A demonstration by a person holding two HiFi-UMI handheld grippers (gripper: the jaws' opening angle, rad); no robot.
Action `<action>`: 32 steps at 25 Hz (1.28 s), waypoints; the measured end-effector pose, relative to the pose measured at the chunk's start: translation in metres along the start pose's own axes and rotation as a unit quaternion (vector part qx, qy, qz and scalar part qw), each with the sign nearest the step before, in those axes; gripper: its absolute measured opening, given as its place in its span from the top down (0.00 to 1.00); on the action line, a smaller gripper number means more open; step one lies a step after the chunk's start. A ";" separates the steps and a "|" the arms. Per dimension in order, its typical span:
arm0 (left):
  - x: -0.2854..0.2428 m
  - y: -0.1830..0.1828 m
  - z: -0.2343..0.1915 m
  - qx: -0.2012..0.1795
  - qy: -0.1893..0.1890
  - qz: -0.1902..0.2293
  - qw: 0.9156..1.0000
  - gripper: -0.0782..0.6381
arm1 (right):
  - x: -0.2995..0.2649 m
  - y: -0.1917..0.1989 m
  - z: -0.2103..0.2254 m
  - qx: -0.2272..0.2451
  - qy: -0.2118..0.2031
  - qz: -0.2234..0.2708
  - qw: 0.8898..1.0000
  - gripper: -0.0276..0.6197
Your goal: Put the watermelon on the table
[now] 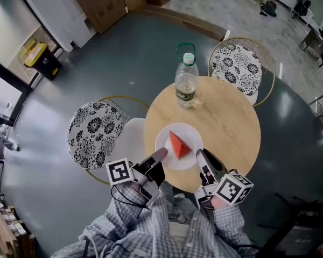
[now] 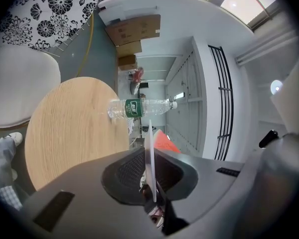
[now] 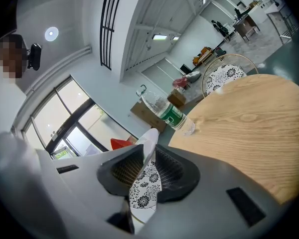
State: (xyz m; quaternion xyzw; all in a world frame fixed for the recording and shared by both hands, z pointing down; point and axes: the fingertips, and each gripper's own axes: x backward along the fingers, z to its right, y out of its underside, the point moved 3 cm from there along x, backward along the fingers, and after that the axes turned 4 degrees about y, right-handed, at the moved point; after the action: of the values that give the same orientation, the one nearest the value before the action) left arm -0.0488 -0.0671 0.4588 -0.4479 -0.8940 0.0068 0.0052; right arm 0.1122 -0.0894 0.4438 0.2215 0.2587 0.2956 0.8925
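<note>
Currently you are at the set-down step: left gripper (image 1: 160, 153) and right gripper (image 1: 200, 155) each clamp an opposite rim of the white plate (image 1: 164, 136), which carries the watermelon slice (image 1: 179, 145) over the round table (image 1: 231, 122) near edge. Next, lower it level, then release both rims.

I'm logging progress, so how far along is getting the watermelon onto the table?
Done: the watermelon, on its plate, is over the near edge of the table. In hand: the left gripper and right gripper each pinch the plate's rim with their fingers. Left: lower it, since I can't tell whether it rests yet, then let go.
</note>
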 end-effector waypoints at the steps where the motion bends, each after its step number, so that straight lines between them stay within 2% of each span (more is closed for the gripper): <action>1: -0.001 -0.006 -0.003 0.002 -0.002 0.002 1.000 0.84 | -0.008 0.000 0.002 0.000 0.001 -0.004 1.000 0.83; 6: -0.006 -0.034 -0.020 0.006 -0.015 0.007 1.000 0.84 | -0.042 0.002 0.010 -0.005 0.005 -0.024 1.000 0.83; 16: -0.025 -0.081 -0.061 0.003 -0.029 -0.001 1.000 0.84 | -0.101 0.004 0.037 -0.004 0.037 -0.059 0.998 0.83; 22: -0.030 -0.104 -0.085 0.014 -0.041 0.007 0.999 0.84 | -0.134 0.009 0.051 -0.002 0.052 -0.085 0.995 0.84; 32: -0.036 -0.138 -0.124 0.001 -0.080 0.005 0.997 0.84 | -0.182 0.023 0.079 0.000 0.073 -0.126 0.989 0.84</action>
State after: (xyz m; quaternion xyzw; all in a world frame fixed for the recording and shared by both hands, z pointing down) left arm -0.1356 -0.1780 0.5853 -0.4508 -0.8891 0.0440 -0.0659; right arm 0.0233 -0.2088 0.5773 0.1650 0.3490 0.1964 0.9013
